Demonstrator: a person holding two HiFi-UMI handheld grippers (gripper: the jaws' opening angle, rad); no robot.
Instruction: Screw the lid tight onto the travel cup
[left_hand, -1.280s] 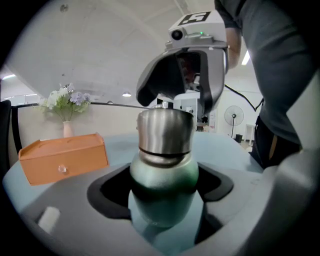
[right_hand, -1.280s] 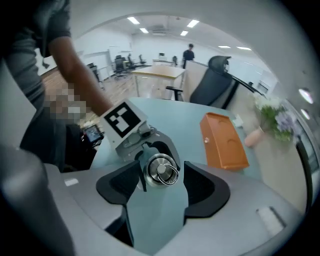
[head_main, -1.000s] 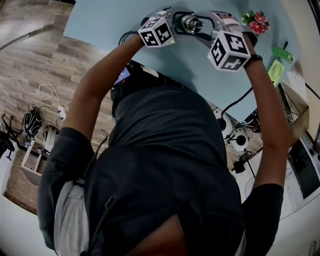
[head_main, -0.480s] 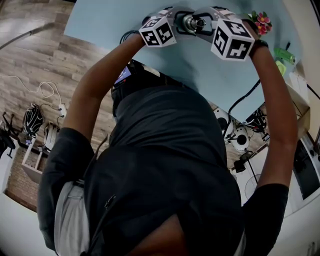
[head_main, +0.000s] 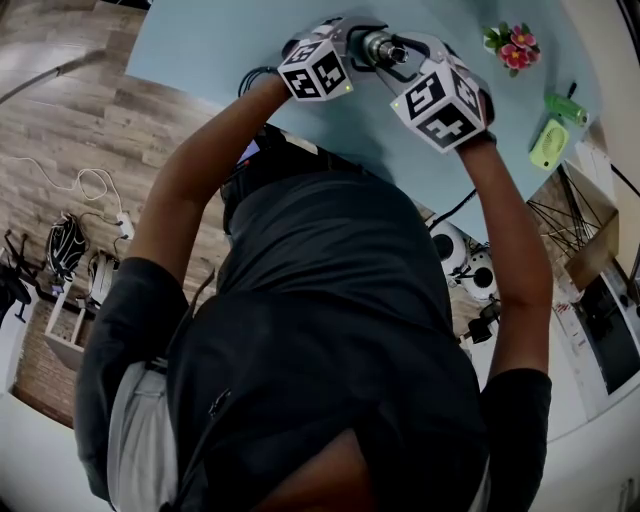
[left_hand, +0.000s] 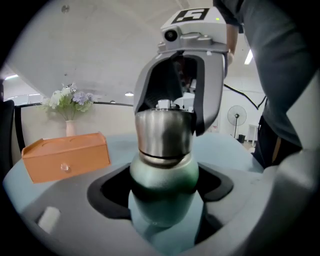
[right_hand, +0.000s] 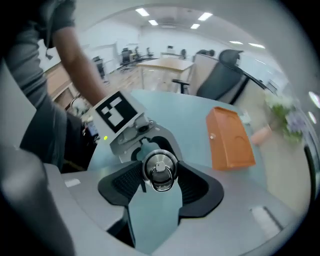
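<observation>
Left claw (left_hand: 161, 202) clenched on the cup (left_hand: 164, 172), green body, over the bench (head_main: 200, 40). Right claw (right_hand: 159, 187) grasps the steel lid (right_hand: 159, 169) end-on. I'd hold the cup rigid, align both axes, and twist until resistance rises.

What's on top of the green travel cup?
A steel lid, clamped by the right gripper. The travel cup has its mouth and threads covered by it.
</observation>
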